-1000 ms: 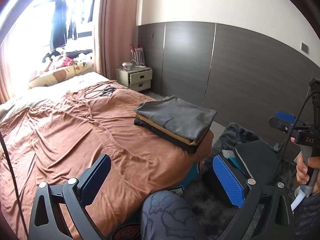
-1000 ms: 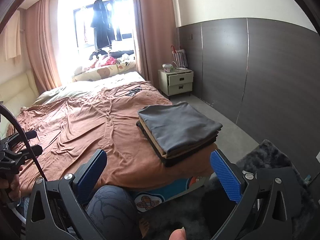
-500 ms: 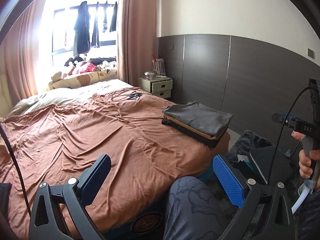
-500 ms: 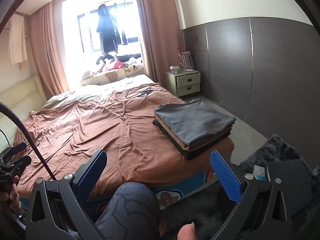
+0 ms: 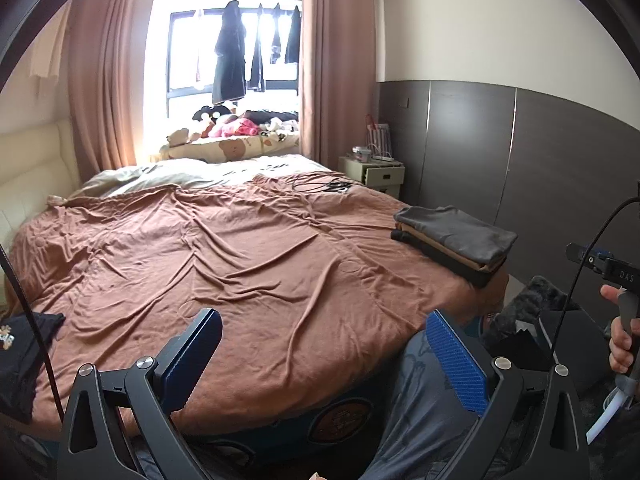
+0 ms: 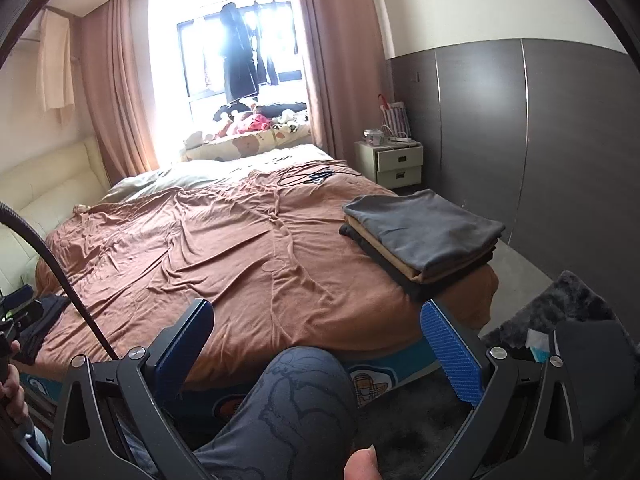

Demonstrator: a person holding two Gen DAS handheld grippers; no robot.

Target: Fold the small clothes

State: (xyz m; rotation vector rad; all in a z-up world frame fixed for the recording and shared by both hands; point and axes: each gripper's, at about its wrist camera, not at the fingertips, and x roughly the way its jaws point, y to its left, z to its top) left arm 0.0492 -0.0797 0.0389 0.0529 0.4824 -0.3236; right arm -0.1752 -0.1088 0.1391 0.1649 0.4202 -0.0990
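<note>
Facing brown bedspread (image 5: 248, 264), knee (image 6: 292, 392) low between; both grippers, left (image 5: 324, 354) and right (image 6: 316, 344), spread wide, empty. Folded stack (image 6: 420, 236) at right corner, well apart; dark garment (image 5: 24, 352), possibly unfolded, far left.

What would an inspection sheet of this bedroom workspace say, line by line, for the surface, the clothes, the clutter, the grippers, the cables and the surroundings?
Surface: wide bed with wrinkled brown cover; its middle is bare.
Job's things: folded stack of grey, tan and black clothes at the bed's right corner; dark unfolded garment with a print at the left edge.
Clutter: soft toys and loose clothes on the window ledge.
Grippers: left gripper open, empty; right gripper open, empty. Both are above the person's knee.
Cables: thin black cords lying on the far part of the cover; black gripper cable at the left.
Surroundings: cream bedside drawer unit, pink curtains, dark wall panels.
</note>
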